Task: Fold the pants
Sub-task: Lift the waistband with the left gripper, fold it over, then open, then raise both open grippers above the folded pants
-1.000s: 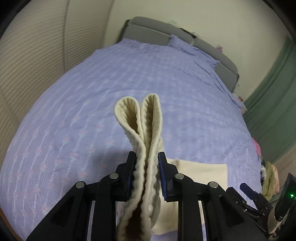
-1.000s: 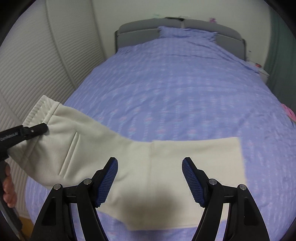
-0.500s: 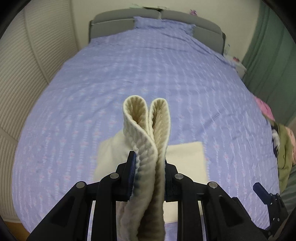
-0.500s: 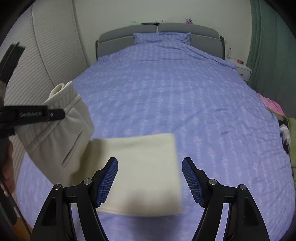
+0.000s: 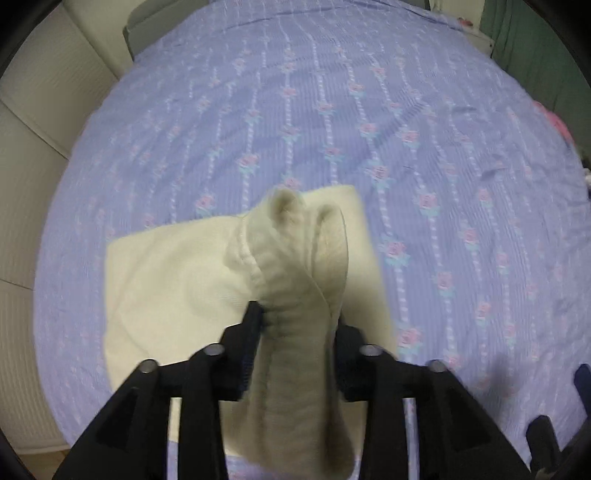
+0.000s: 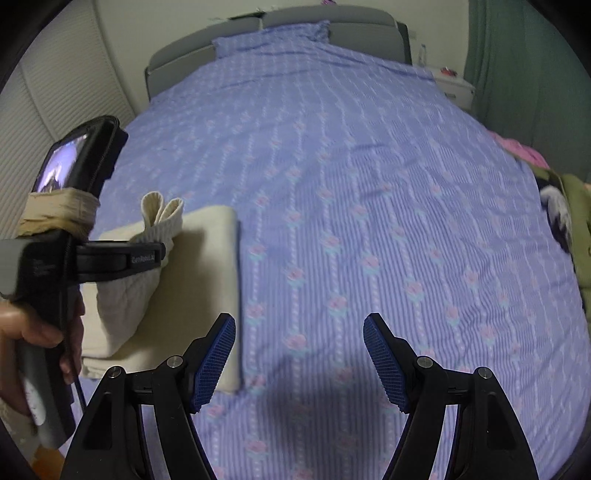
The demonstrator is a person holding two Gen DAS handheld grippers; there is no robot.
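Cream pants (image 5: 166,280) lie folded on the purple flowered bedspread (image 5: 369,129). My left gripper (image 5: 295,332) is shut on the ribbed waistband (image 5: 291,258) and holds it low over the folded legs. In the right wrist view the pants (image 6: 207,266) lie at the left, with the left gripper (image 6: 147,254) clamped on the waistband (image 6: 162,210) above them. My right gripper (image 6: 299,354) is open and empty, just right of the pants' folded edge.
The bedspread (image 6: 369,184) fills the view up to a grey headboard (image 6: 332,26). Ribbed white closet doors (image 6: 55,85) stand at the left. A green curtain (image 6: 524,55) and piled clothes (image 6: 565,221) are at the right.
The left gripper has carried the waistband across and down over the pant legs, so the pants are folded shorter. The right gripper stayed open and now points at bare bedspread.
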